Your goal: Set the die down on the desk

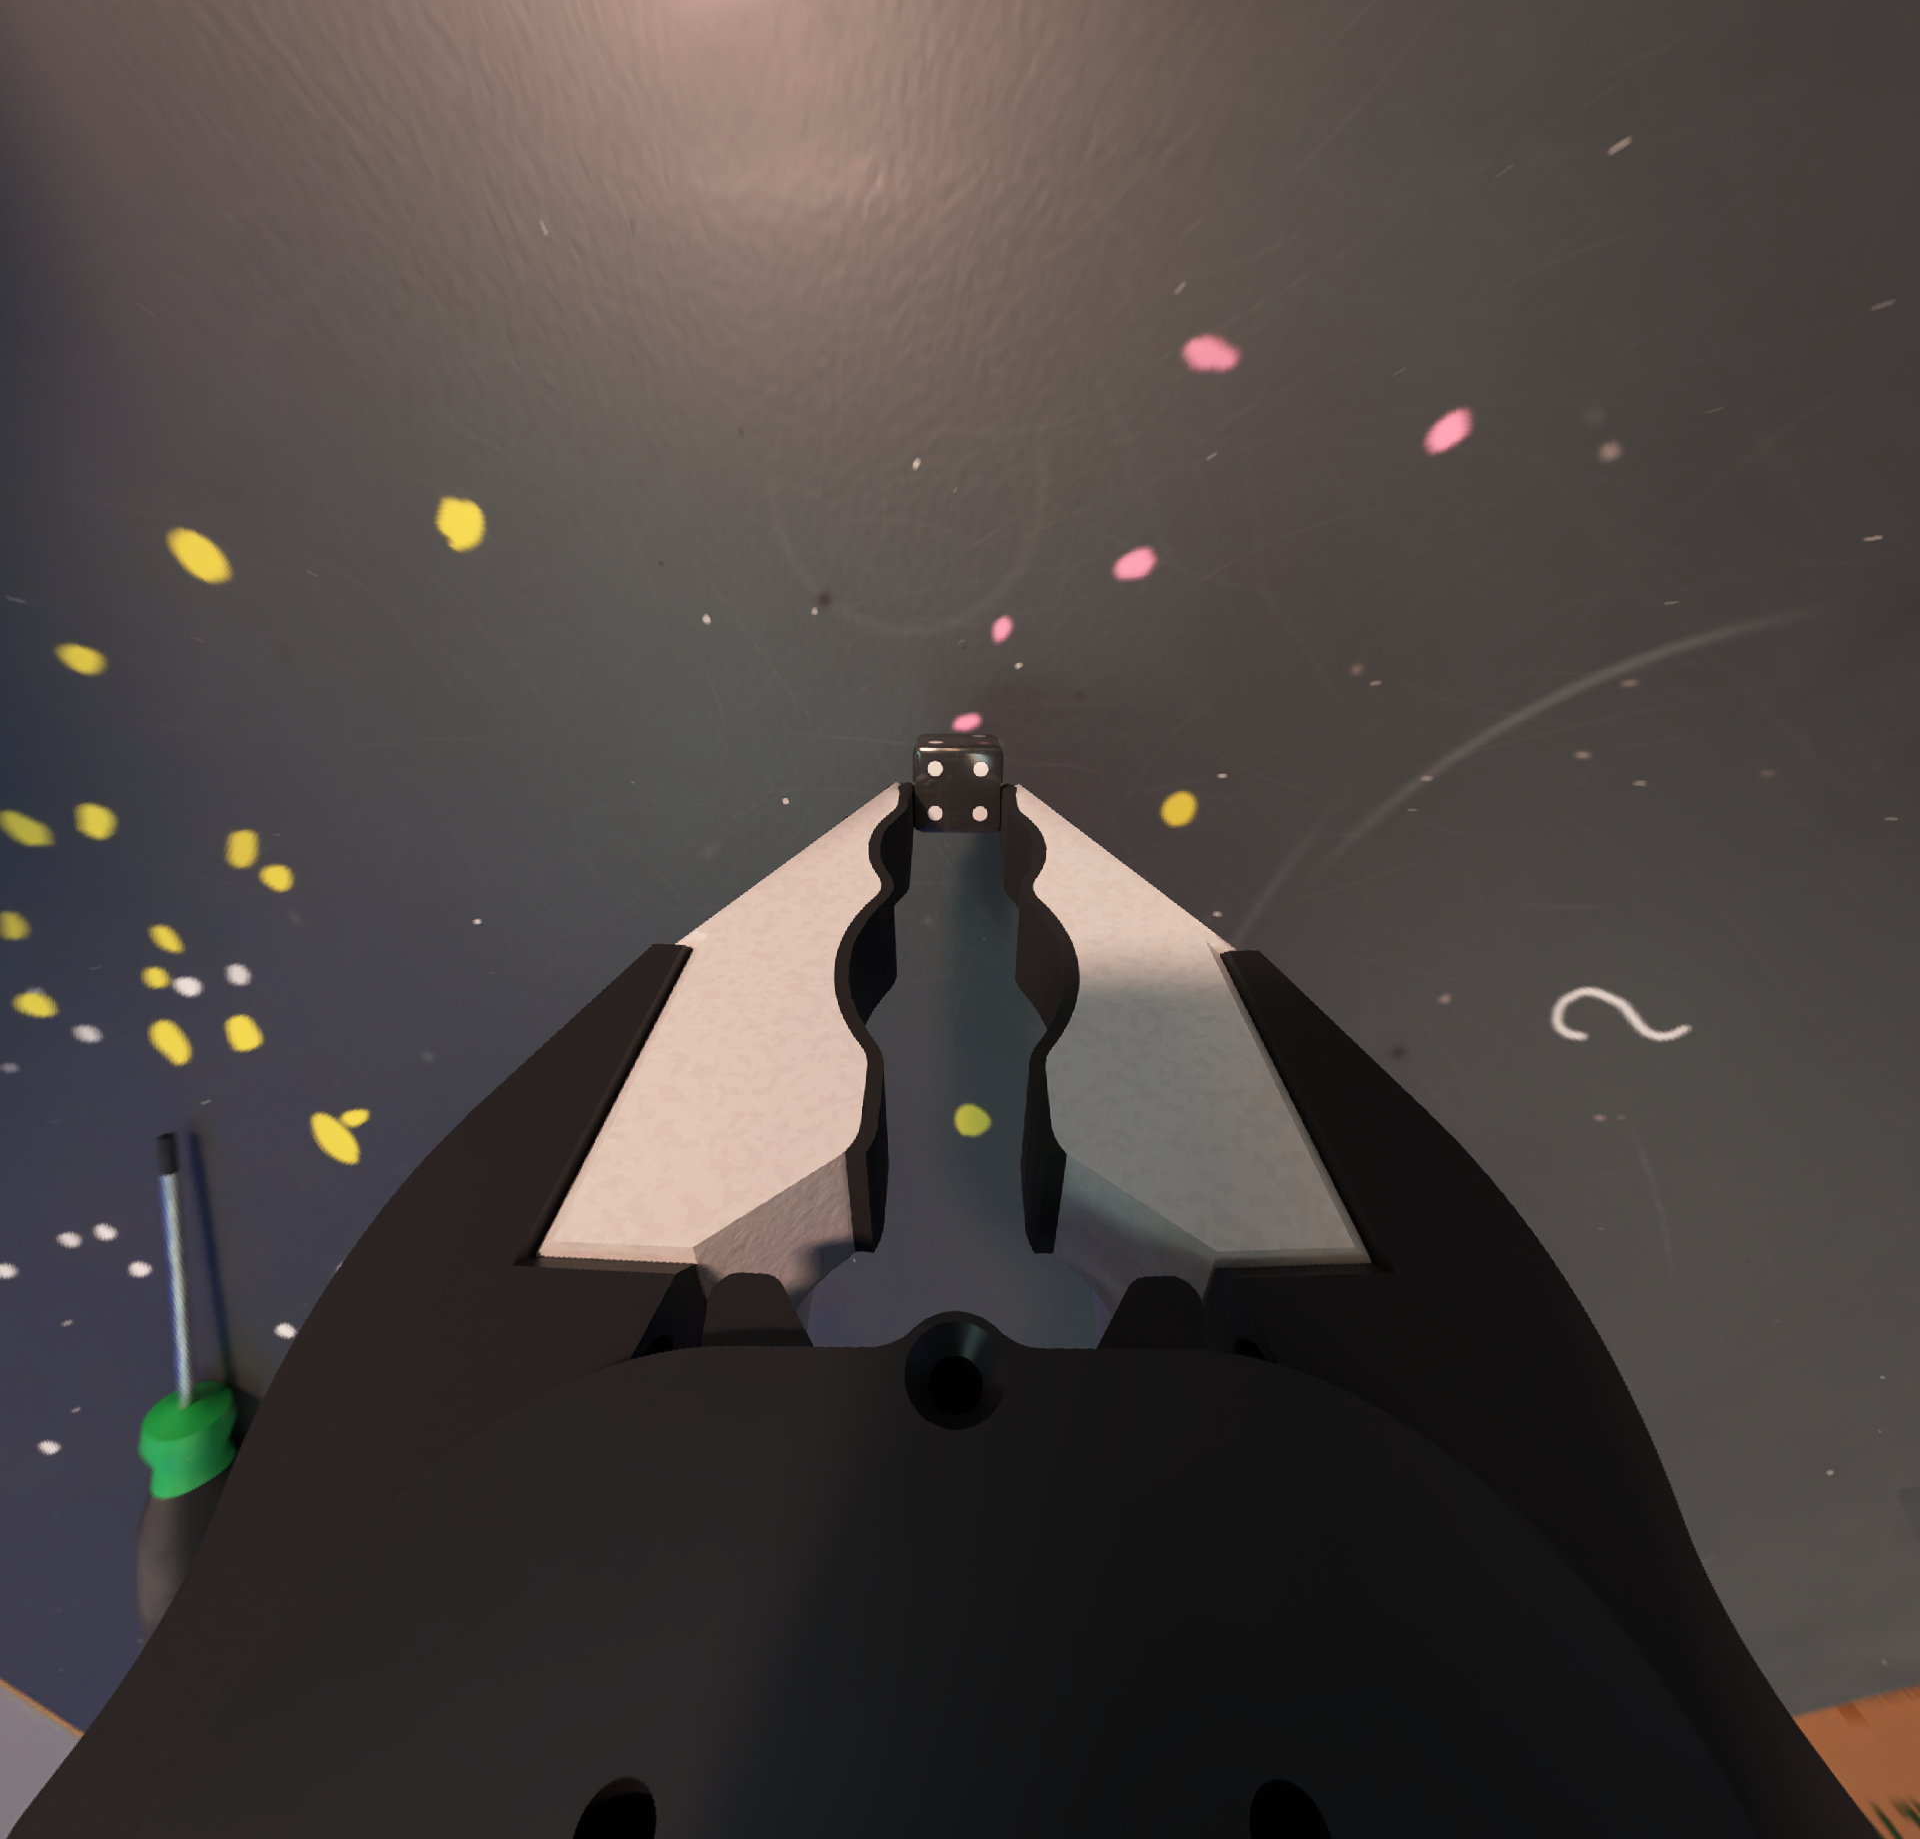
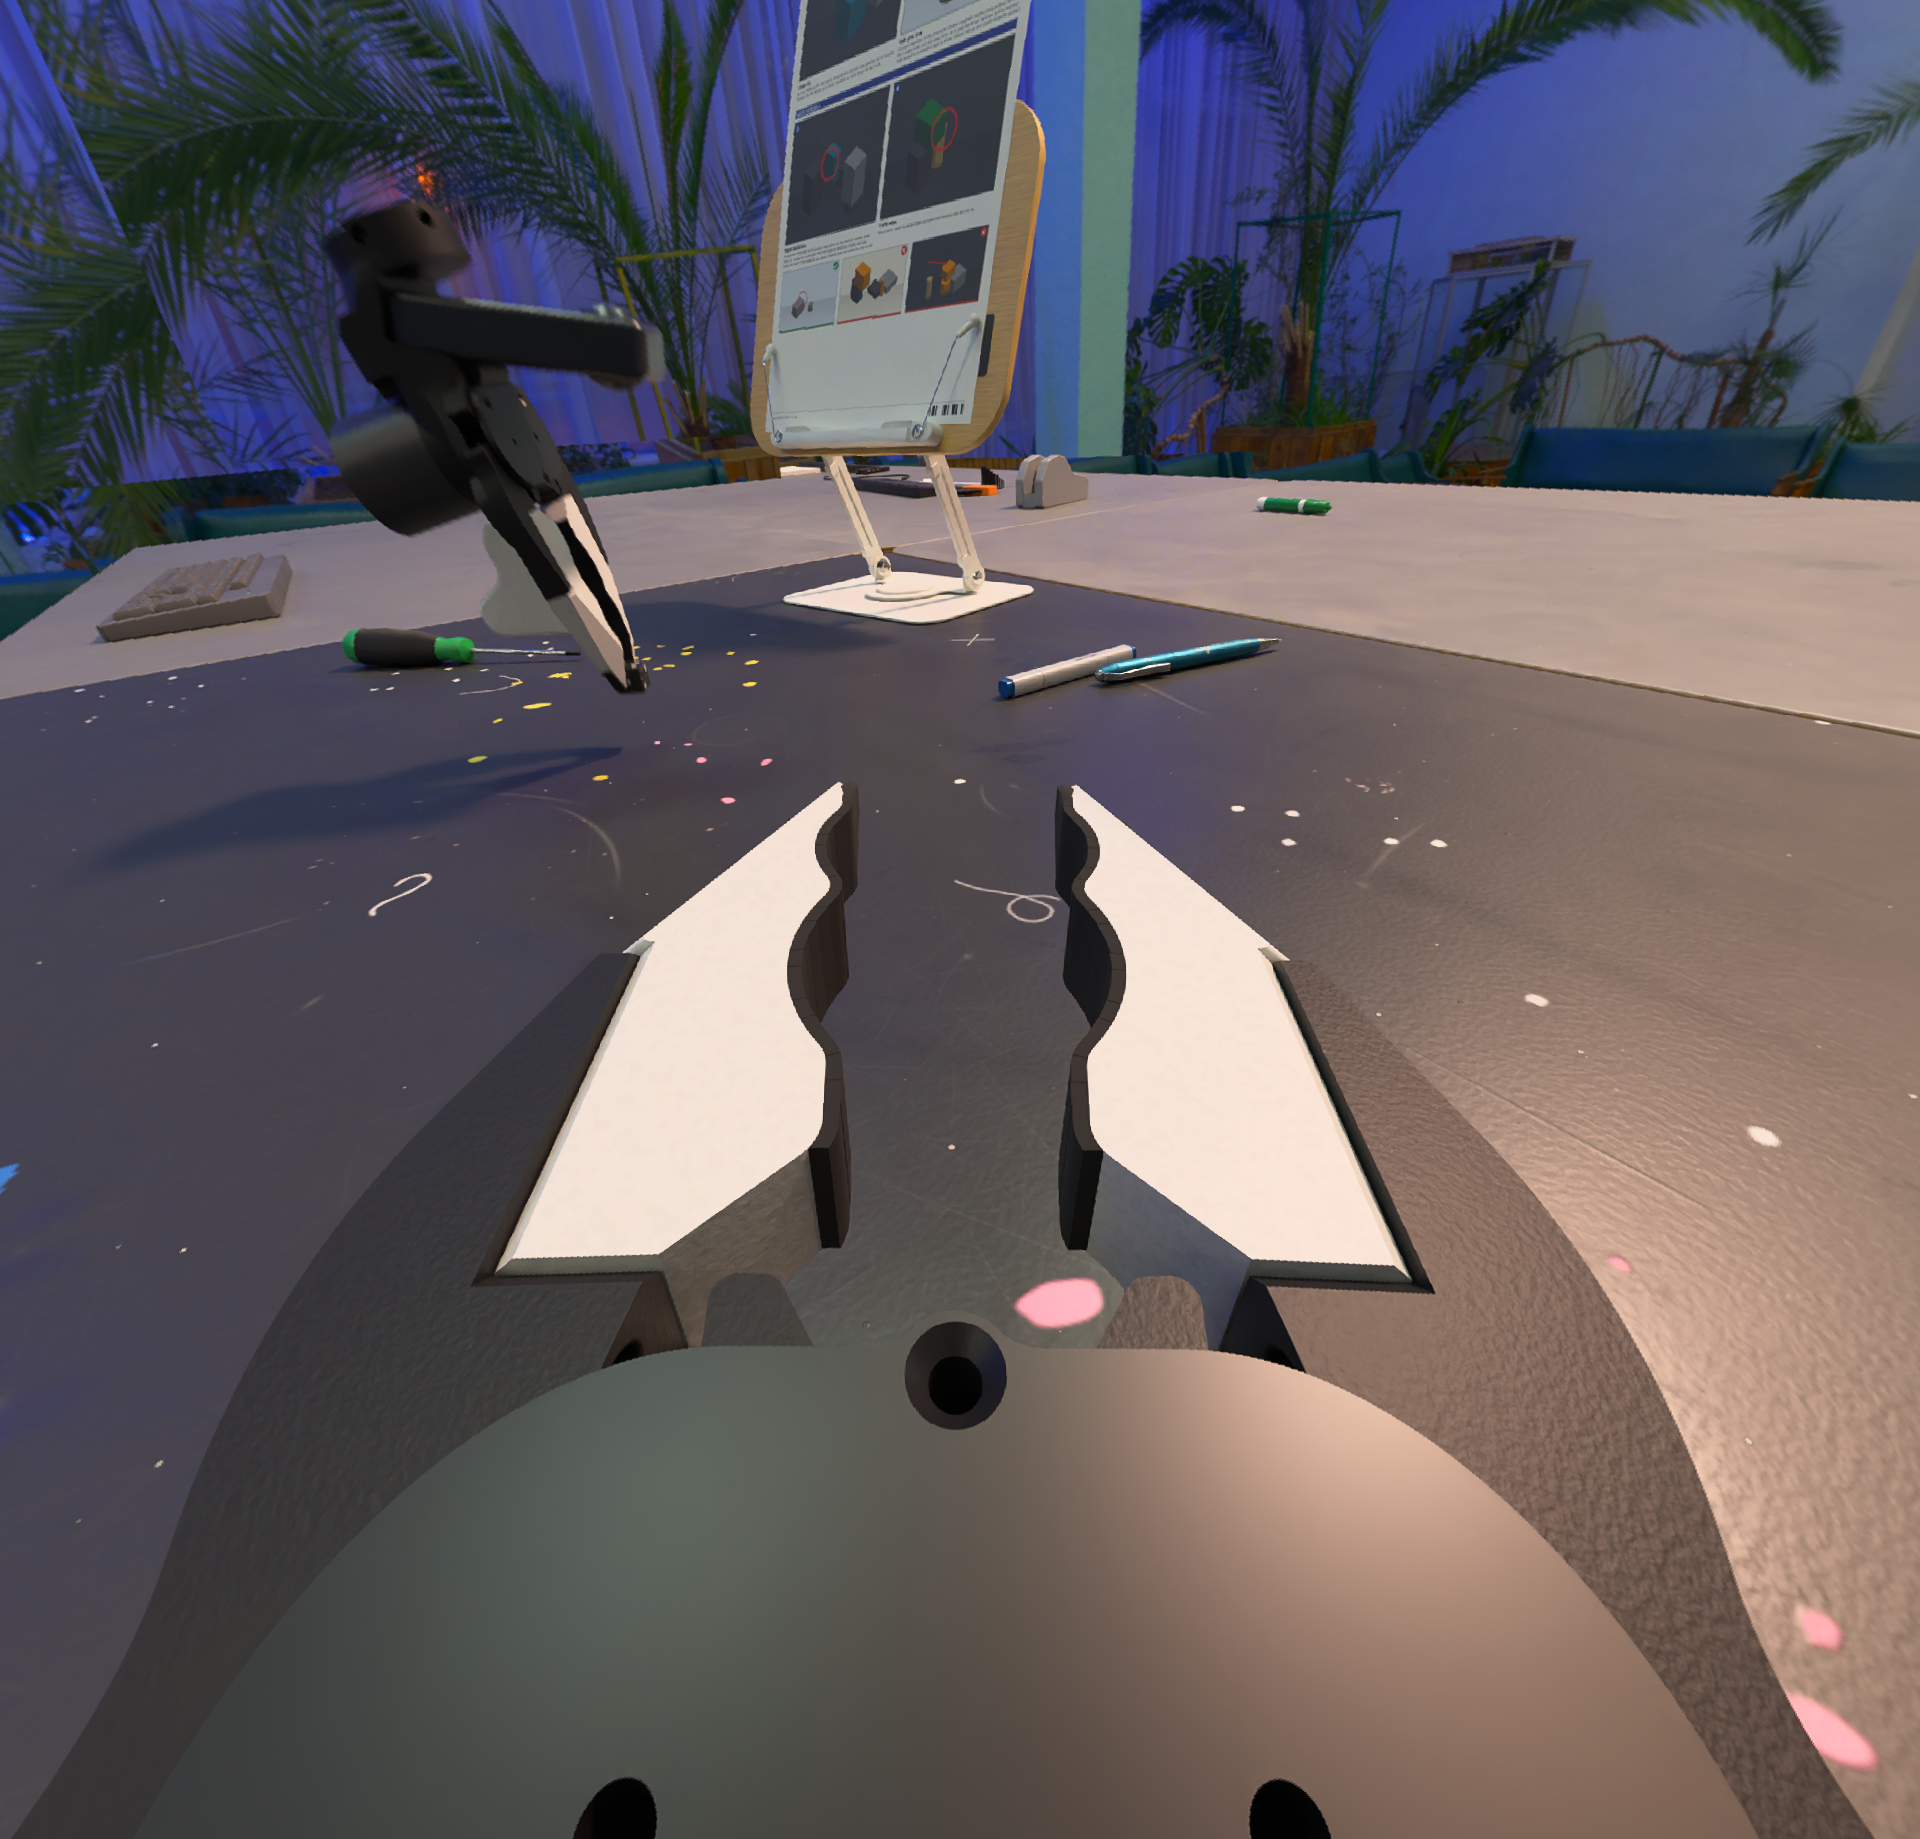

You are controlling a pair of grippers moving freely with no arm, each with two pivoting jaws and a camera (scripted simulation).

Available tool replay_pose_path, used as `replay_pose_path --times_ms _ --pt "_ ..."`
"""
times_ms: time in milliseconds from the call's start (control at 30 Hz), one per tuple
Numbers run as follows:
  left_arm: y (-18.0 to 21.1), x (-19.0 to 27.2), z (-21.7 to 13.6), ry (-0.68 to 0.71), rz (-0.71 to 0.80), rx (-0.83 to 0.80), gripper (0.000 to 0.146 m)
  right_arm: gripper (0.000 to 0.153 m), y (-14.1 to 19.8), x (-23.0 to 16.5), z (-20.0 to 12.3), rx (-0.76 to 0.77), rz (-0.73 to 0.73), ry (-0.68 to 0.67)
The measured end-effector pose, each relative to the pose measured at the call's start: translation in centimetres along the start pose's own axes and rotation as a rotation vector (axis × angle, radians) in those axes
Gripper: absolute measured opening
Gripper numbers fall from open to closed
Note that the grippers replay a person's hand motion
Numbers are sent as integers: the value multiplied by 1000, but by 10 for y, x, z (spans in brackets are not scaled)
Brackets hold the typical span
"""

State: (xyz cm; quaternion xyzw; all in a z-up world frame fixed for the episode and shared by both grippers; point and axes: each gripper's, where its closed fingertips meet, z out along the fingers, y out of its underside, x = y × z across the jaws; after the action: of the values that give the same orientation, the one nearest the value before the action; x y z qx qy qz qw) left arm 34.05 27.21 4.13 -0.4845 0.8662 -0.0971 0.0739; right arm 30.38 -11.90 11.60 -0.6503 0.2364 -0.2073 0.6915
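Observation:
A small black die (image 1: pixel 957 787) with white pips sits pinched between the tips of my left gripper (image 1: pixel 957 802), low over the dark desk mat (image 1: pixel 935 387). The face toward the camera shows four pips. In the right wrist view the left gripper (image 2: pixel 630 681) points steeply down with its tips at the mat (image 2: pixel 312 1010) among yellow paint specks; the die is too small to make out there. My right gripper (image 2: pixel 956 802) is open and empty, low over the mat nearer the front.
A green-handled screwdriver (image 2: pixel 416 646) lies left of the left gripper and also shows in the left wrist view (image 1: pixel 182 1394). Two pens (image 2: pixel 1132 662) lie to the right. A document stand (image 2: pixel 904 335) stands behind, a grey keyboard (image 2: pixel 197 594) far left, a green marker (image 2: pixel 1294 506) far right.

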Motion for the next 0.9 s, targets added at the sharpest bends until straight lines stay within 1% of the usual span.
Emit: replay_pose_path --times_ms 100,167,300,400,500,567,633,767,833,900 --pt "-14 16 -33 -36 51 109 16 38 0 0 0 -1 -3 0" --pt "-27 39 -60 -40 124 205 16 38 0 0 0 -3 -4 0" --pt "-50 105 -101 -14 341 355 16 38 0 0 0 -2 -6 1" --pt "-58 162 -112 46 509 415 16 38 0 0 0 0 -8 2" --pt "-62 213 -99 126 644 406 16 38 0 -1 0 1 -9 2" --pt "-63 242 -81 185 716 357 16 38 0 -1 0 2 -12 2" --pt "-65 264 -59 238 754 306 16 38 -1 -1 0 5 -15 3" --pt "-66 287 -16 272 779 189 16 38 -1 -1 0 11 -14 2" --pt "-64 295 2 295 794 139 16 38 -2 -1 -1 12 -13 1" --pt "-63 297 15 282 791 104 16 38 -2 -1 -1 13 -13 1"
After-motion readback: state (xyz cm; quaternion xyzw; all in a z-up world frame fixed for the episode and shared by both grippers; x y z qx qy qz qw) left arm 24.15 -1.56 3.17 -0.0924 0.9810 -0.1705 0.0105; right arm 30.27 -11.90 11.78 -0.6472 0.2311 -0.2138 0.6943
